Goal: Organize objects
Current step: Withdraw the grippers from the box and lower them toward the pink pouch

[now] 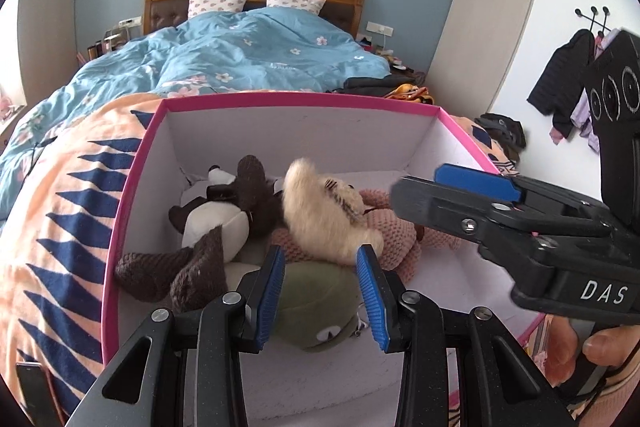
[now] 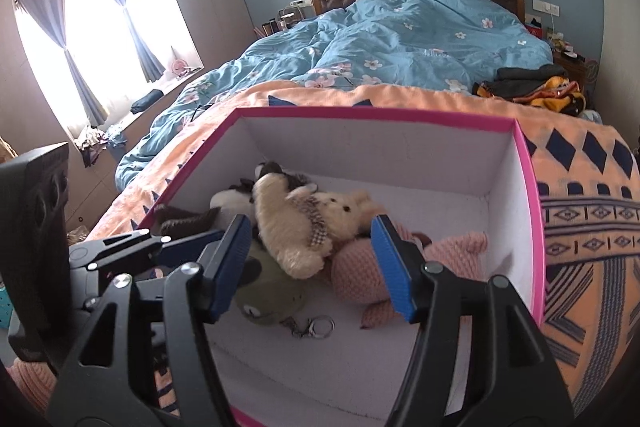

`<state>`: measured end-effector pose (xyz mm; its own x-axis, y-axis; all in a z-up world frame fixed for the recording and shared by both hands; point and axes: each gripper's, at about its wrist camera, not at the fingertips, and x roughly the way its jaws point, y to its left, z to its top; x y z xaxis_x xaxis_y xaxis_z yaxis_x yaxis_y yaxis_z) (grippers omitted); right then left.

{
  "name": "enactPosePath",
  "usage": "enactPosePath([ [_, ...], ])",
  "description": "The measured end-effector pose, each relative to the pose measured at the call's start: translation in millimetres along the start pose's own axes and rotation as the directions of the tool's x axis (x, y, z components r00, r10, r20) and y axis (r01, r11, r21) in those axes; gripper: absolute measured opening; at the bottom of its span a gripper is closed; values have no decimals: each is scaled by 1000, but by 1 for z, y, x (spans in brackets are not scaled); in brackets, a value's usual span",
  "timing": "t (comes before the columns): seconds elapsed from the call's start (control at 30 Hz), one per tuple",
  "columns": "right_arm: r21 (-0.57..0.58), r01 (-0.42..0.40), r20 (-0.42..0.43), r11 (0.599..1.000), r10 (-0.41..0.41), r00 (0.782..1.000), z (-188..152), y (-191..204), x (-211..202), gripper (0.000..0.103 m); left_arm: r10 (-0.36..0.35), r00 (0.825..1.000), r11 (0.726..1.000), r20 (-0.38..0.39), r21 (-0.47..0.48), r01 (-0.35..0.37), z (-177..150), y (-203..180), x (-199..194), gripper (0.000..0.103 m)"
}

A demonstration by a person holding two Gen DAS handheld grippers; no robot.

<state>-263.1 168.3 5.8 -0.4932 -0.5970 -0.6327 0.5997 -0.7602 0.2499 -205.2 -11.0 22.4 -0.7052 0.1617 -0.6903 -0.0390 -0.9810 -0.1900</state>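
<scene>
Lying in a heap inside the box point(image 1: 280, 98) are the cream toy point(image 1: 328, 211), pink knitted toy point(image 2: 360, 275), green toy point(image 1: 316, 307) and brown toy point(image 1: 248, 195). The right gripper point(image 2: 311, 223) hangs released over the box, nothing pinched. The left gripper point(image 1: 320, 251) is drawn narrow near the box's near wall, apparently empty. A low grab could snag two tangled toys or the keyring point(image 2: 316, 327). The brown toy's shape is hard to read, and the box's near wall is cut off.
</scene>
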Motion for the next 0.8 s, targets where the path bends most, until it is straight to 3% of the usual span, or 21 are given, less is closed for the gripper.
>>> enactPosePath([
  [0.33, 25, -53, 79, 998, 51, 996, -22, -9, -45, 64, -34, 996, 999, 84, 3, 34, -14, -3, -32, 59],
  [0.57, 10, -70, 137, 998, 67, 988, -45, -9, -90, 64, -133, 981, 990, 143, 65, 124, -34, -23, -72, 65],
  [0.8, 28, -49, 124, 998, 45, 991, -85, -21, -121, 64, -243, 963, 959, 118, 178, 220, -64, -57, -92, 70],
])
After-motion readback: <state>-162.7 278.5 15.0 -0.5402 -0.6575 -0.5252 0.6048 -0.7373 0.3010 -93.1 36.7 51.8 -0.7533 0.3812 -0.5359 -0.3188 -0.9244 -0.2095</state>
